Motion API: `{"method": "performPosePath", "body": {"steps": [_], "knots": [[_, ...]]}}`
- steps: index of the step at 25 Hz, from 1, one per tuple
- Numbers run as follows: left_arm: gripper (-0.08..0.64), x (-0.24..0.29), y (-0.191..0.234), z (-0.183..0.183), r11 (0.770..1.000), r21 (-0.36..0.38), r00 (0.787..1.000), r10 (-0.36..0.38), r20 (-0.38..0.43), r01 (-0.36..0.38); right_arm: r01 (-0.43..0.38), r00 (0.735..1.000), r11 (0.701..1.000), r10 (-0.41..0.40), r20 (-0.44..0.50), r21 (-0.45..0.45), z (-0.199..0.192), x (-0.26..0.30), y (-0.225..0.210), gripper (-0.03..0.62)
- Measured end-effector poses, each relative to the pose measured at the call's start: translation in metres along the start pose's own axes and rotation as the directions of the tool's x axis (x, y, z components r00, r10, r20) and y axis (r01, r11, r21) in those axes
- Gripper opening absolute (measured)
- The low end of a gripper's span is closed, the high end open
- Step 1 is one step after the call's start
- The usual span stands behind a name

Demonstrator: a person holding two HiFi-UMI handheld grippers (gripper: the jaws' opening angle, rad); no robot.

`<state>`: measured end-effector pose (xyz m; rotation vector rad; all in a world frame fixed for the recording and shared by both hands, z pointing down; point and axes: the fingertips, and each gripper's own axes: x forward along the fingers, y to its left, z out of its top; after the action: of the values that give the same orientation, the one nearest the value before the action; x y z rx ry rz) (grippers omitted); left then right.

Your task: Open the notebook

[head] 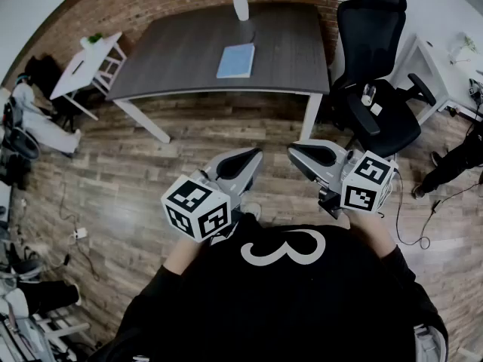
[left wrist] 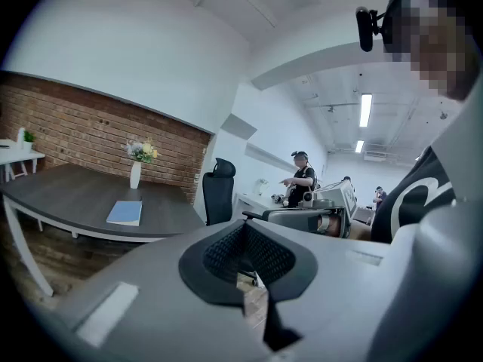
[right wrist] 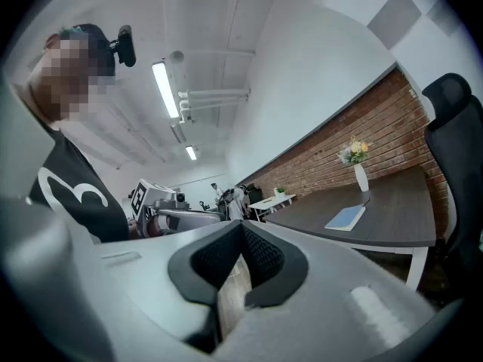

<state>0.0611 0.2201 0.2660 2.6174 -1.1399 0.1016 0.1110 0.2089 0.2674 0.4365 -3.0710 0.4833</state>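
A closed light-blue notebook (head: 235,60) lies flat on the dark grey table (head: 189,59), far from both grippers. It also shows as the notebook (left wrist: 124,213) in the left gripper view and the notebook (right wrist: 346,218) in the right gripper view. My left gripper (head: 249,158) and right gripper (head: 299,154) are held side by side in front of the person's chest, over the wood floor and short of the table. Each points towards the table. The left gripper (left wrist: 243,231) has its jaws together with nothing between them, and so does the right gripper (right wrist: 241,228).
A white vase (head: 241,6) with flowers stands at the table's far edge by the brick wall. A black office chair (head: 377,74) sits right of the table. A small white table (head: 90,62) stands at the left. Cables lie on the floor. Other people stand in the background.
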Motion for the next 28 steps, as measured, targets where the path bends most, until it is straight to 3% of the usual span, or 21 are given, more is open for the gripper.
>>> {"method": "performPosePath", "body": {"steps": [11, 20, 28], "knots": [[0.018, 0.008, 0.004, -0.012, 0.999, -0.014, 0.999, 0.039, -0.021, -0.039, -0.019, 1.0, 0.999, 0.019, -0.007, 0.047, -0.014, 0.0, -0.013, 0.002], [0.018, 0.023, 0.045, -0.015, 0.997, -0.051, 0.998, 0.06, -0.03, -0.061, -0.011, 1.0, 0.997, 0.011, -0.005, 0.077, -0.016, 0.023, -0.043, 0.002], [0.018, 0.056, 0.095, -0.007, 0.997, -0.071, 0.998, 0.017, -0.061, -0.022, 0.045, 0.999, 0.992, -0.044, -0.01, 0.114, -0.008, 0.049, -0.094, 0.002]]}}
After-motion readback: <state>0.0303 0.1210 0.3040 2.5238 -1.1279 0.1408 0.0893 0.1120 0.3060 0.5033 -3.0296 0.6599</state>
